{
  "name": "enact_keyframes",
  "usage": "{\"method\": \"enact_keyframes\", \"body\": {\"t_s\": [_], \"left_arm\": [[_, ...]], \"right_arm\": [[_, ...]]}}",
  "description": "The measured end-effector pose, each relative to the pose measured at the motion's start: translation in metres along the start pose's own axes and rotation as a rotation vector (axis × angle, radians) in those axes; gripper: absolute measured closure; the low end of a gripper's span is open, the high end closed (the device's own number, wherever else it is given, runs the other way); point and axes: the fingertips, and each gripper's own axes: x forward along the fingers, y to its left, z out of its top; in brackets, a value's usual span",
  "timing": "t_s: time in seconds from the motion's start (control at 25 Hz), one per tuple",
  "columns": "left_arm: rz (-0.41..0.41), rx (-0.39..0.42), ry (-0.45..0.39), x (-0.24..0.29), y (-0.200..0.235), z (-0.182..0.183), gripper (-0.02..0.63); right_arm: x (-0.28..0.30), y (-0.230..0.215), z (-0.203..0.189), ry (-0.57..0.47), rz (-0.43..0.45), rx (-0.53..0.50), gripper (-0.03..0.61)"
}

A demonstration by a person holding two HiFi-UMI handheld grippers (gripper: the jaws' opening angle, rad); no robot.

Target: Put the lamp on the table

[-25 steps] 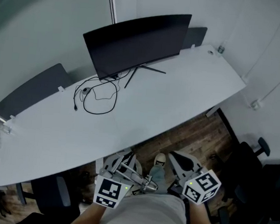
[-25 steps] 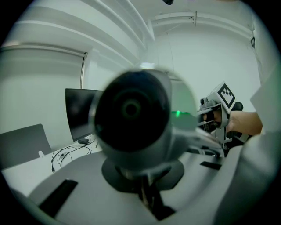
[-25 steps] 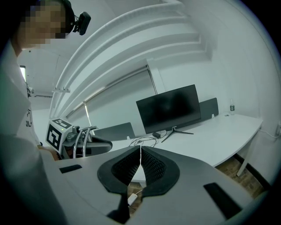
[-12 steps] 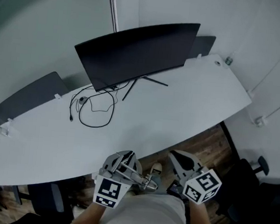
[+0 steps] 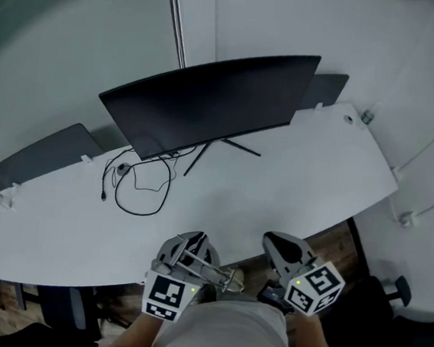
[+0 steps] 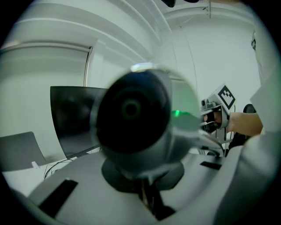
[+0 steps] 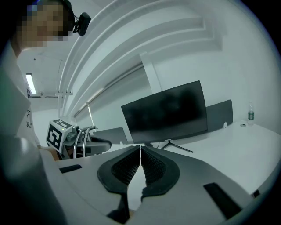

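Carrying the lamp (image 5: 209,270) in front of the body, the left gripper (image 5: 184,256) was clamped on it low down, at the desk's (image 5: 292,185) near edge and not yet on the top. Right gripper (image 5: 280,245) was empty, pads pressed together, just beside it on the right. Judged step: bring the lamp in over the desk and set it down. To do it well, probably clear the near edge first, keep the lamp upright, and aim for the bare middle of the desk, short of the monitor (image 5: 208,103) and away from the cable (image 5: 135,188) loop by its left end. Lower till the base sits flat, only then let go; the free gripper could steady it. Head view alone showed the whole desk and its free space. Left gripper view was nearly filled by the blurred round lamp head with a green light (image 6: 177,113), so the landing spot was hidden there. Right gripper view showed its shut pads plainly, and a bottle (image 7: 250,112) at the desk's far right corner.
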Motion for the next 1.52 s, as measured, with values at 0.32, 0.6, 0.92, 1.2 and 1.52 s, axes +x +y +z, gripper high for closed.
{"method": "enact_keyframes", "body": {"t_s": [0.32, 0.6, 0.92, 1.2, 1.52], "left_arm": [[0.063, -0.022, -0.004, 0.047, 0.007, 0.016, 0.594], [0.079, -0.031, 0.003, 0.063, 0.005, 0.024, 0.594], [0.061, -0.029, 0.002, 0.069, 0.006, 0.028, 0.594], [0.014, -0.018, 0.004, 0.081, 0.013, 0.039, 0.594], [-0.017, -0.007, 0.008, 0.1, 0.028, 0.043, 0.594]], "right_arm": [[0.007, -0.054, 0.016, 0.019, 0.04, -0.012, 0.546], [0.009, -0.071, 0.013, 0.033, 0.065, 0.001, 0.546], [0.017, -0.075, 0.013, 0.037, 0.057, 0.007, 0.546], [0.026, -0.079, 0.023, 0.027, 0.014, 0.017, 0.546], [0.032, -0.094, 0.027, 0.034, -0.049, 0.039, 0.546]]}}
